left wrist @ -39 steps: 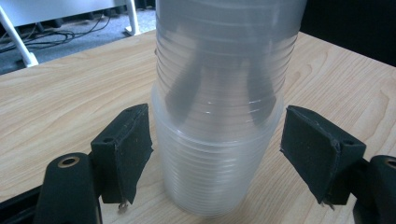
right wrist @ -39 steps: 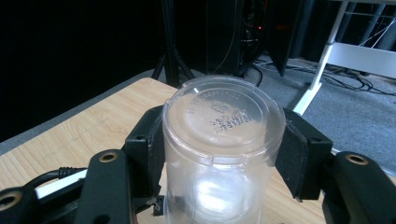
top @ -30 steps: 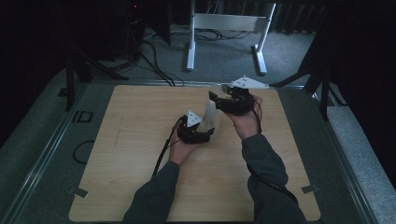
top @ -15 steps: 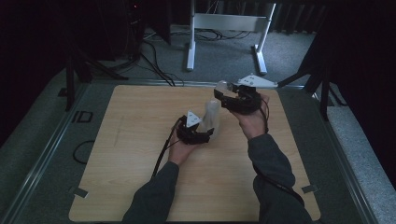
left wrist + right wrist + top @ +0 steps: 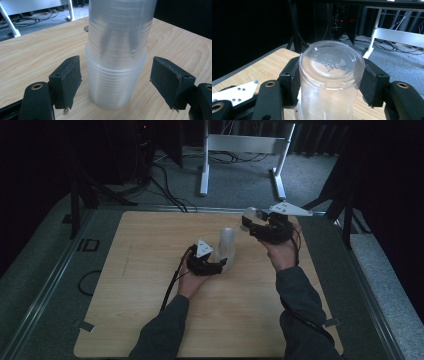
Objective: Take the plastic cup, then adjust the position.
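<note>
Jaws of the right gripper [image 5: 329,82] were clamped on a single clear cup [image 5: 329,82], held above the table [image 5: 150,270]. A stack of cups [image 5: 116,62] was straddled, untouched, by the open left gripper [image 5: 116,80], upside down mid-table.

Cup stack as landmark, mid-table.

Stack of cups [image 5: 228,249] stands on the table [image 5: 125,285]. Left gripper [image 5: 214,266] just left of its base, jaws either side, apart from it. Right gripper [image 5: 250,220] right and behind, holding single cup [image 5: 251,214]. Stand [image 5: 240,155] beyond table's far edge.
</note>
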Motion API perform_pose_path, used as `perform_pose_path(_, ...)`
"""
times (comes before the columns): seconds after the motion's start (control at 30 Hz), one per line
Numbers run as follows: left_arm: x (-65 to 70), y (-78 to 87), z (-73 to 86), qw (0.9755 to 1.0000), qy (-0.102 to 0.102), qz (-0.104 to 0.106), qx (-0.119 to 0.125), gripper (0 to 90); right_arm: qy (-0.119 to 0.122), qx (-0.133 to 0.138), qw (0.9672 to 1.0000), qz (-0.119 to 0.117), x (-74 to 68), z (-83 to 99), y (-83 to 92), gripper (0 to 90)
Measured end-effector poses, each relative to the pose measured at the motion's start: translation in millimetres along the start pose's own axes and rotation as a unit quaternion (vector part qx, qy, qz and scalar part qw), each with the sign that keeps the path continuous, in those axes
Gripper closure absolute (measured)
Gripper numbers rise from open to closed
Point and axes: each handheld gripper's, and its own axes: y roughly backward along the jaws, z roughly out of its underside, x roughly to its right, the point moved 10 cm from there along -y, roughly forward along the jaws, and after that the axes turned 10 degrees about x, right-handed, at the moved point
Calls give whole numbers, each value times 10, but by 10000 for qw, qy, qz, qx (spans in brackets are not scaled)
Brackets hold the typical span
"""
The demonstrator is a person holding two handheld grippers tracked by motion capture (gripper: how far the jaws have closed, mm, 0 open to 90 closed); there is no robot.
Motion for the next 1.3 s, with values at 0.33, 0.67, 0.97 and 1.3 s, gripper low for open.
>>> perform_pose_path(0.33, -6, 72, 2, 10000, -36, 5, 36, 247, -78, -63, 9998, 150, 152, 114, 139, 406)
perform_pose_path(0.67, -32, 128, 23, 10000, 1, -25, 62, 247, -160, -194, 9991, 338, 299, 260, 240, 406)
perform_pose_path(0.97, 32, 201, -24, 9998, -12, 42, 180, 247, -241, -348, 9982, 431, 392, 454, 296, 406)
perform_pose_path(1.3, 140, 272, -80, 9993, -99, 145, 319, 247, -343, -554, 9966, 504, 445, 686, 335, 407)
